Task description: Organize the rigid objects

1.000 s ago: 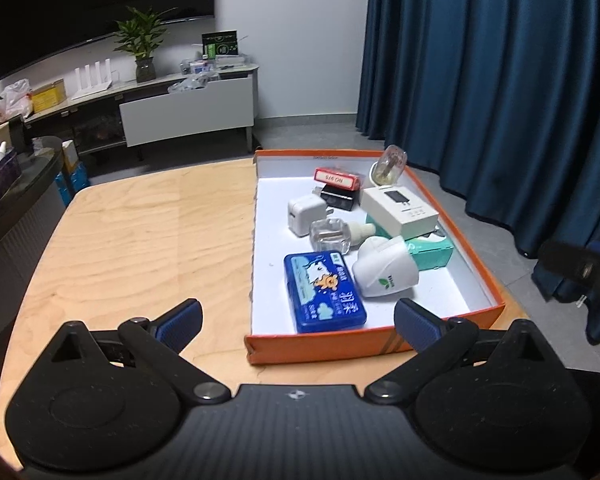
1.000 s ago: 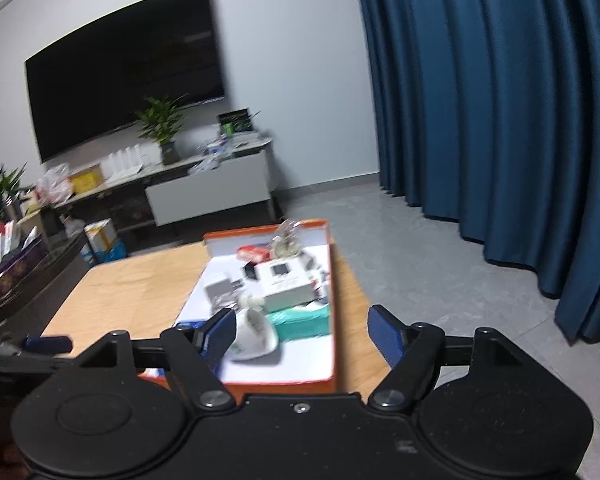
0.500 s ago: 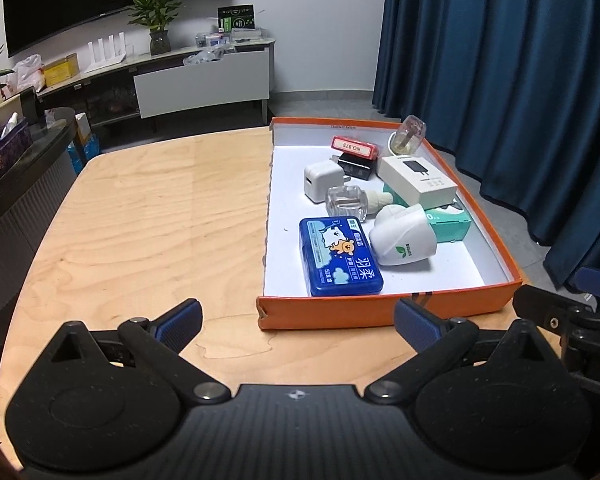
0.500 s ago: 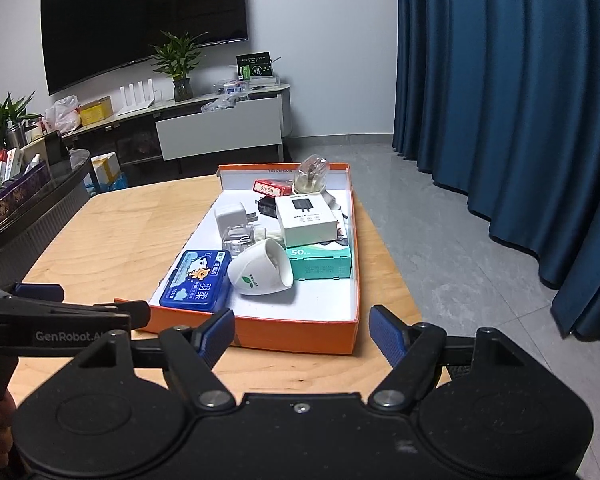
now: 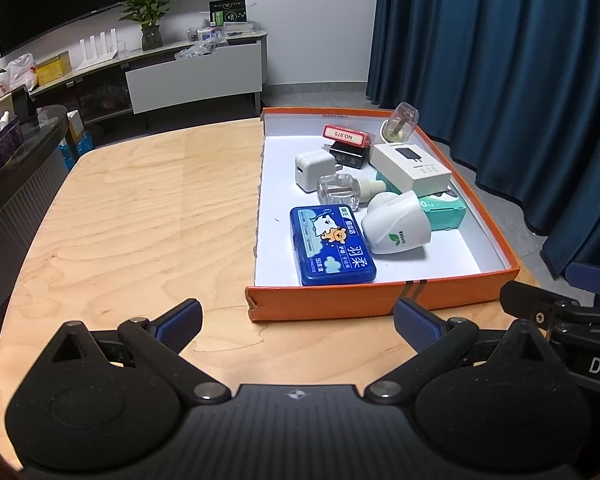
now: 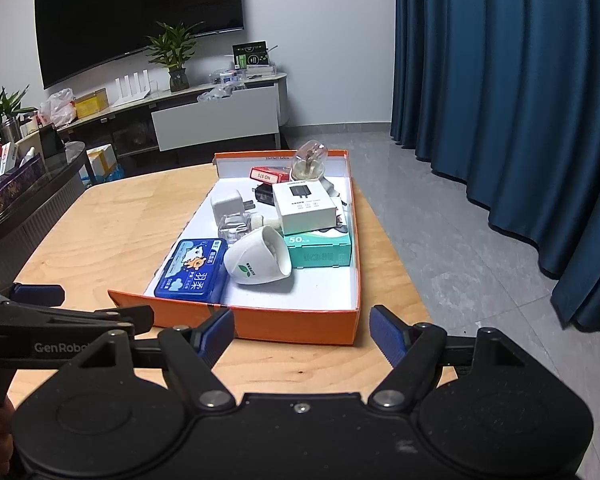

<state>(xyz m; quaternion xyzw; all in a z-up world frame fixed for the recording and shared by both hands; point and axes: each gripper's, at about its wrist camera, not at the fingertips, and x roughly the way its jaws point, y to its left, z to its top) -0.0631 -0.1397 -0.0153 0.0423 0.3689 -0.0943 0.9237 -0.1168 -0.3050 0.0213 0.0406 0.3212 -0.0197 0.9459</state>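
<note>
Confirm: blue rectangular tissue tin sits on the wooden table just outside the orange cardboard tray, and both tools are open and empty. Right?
Not quite. The blue rectangular tissue tin lies inside the orange cardboard tray, at its near end beside the white rounded plastic device, not on the wooden table. The left wrist view shows it. The rest holds: left tool and right tool are open and empty.

Lighting: dim, even indoor light from above. Soft shadows inside the tray (image 5: 384,304). Mild sheen on the table (image 5: 140,216). Focus sharp; fisheye bending, dark corners.
</note>
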